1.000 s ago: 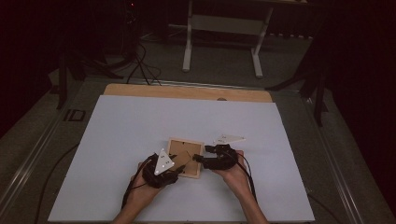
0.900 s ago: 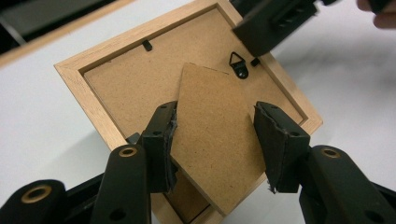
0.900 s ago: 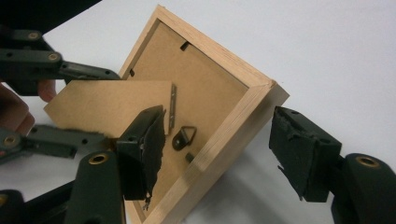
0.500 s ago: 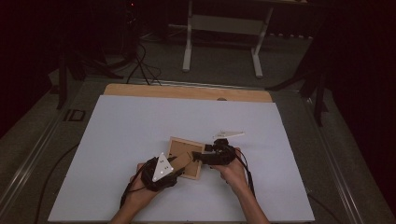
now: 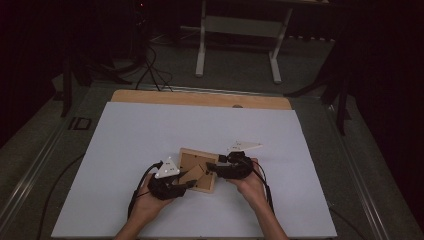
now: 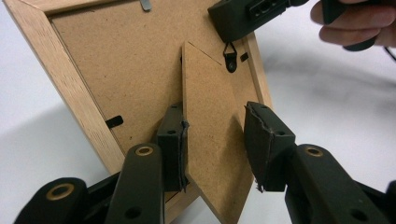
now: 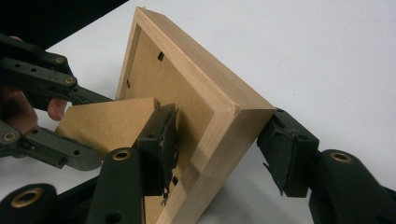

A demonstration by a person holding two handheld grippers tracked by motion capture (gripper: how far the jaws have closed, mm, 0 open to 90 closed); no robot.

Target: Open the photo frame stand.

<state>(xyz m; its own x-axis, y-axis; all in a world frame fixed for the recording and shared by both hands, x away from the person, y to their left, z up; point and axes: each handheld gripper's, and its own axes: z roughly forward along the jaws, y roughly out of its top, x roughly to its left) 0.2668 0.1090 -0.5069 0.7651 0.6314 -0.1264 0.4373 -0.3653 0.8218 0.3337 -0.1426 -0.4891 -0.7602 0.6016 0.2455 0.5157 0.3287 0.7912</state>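
Picture frame point(image 5: 197, 169) face down at table point(image 5: 125, 135) centre, stand flap point(image 6: 210, 140) swung out toward 7 o'clock. Left gripper point(image 6: 215, 144) just closing around flap, apart. Right gripper point(image 7: 219, 154) just closing astride frame corner at 3 o'clock, not yet clamped. Standing it upright left.

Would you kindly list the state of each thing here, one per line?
Picture frame: face down on the table, back up.
Stand flap: swung out from the frame's back.
Left gripper: open, just been closing, flap between its jaws.
Right gripper: open, just been closing, frame corner between its jaws.
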